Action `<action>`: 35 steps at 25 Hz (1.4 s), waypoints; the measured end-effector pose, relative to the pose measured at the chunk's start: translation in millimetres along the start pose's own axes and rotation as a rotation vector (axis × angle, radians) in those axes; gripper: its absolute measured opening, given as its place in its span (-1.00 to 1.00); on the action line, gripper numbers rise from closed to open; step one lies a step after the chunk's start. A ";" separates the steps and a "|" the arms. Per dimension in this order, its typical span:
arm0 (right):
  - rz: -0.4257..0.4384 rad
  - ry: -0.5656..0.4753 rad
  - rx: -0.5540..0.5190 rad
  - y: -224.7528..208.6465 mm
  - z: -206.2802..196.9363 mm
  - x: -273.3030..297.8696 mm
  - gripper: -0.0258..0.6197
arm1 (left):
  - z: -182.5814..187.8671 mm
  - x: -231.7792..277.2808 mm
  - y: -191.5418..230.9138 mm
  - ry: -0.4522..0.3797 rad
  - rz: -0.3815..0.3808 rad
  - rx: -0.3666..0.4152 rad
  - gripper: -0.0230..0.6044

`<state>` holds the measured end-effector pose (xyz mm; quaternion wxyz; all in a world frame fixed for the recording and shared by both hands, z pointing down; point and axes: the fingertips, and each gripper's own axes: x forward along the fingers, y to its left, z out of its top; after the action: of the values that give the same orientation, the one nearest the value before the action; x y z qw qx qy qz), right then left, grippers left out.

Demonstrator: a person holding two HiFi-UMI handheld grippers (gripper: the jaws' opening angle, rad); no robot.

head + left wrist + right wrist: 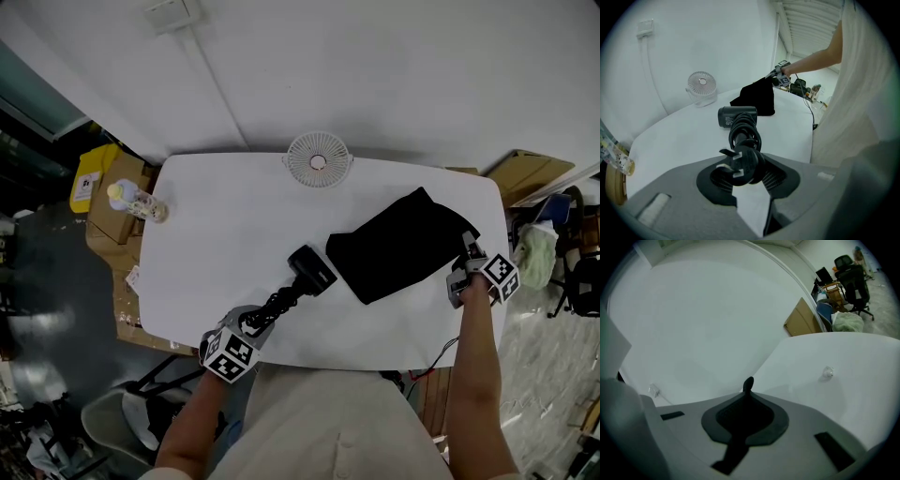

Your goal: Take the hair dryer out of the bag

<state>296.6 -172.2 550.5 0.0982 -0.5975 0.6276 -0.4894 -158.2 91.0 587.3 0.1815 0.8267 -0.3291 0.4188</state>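
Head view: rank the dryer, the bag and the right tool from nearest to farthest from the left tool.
1. Dryer: its cord-wrapped handle end sits in the left tool, at lower left.
2. Bag: just right of the dryer's head.
3. Right tool: on the bag's far right corner.

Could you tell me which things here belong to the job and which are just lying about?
Job: hair dryer, black bag, left gripper, right gripper.
Lying about: small fan, bottle, cardboard box.
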 end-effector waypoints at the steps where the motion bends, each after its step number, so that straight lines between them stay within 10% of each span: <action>1: 0.004 0.001 -0.002 0.3 -0.5 -0.9 -0.86 | -2.4 1.0 3.5 -0.008 0.011 -0.012 -0.49; 25: 0.012 0.066 -0.143 9.8 -49.6 -39.6 -0.86 | -19.1 65.6 27.7 0.040 0.095 -0.096 -0.46; 35: 0.034 0.103 -0.290 23.5 -53.4 -49.2 -0.66 | 2.9 35.2 28.1 0.003 0.171 0.002 -0.02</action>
<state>256.6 -108.6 537.4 -0.0131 -0.5688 0.7058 -0.4221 -160.9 55.3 614.8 0.1447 0.7951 -0.3976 0.4344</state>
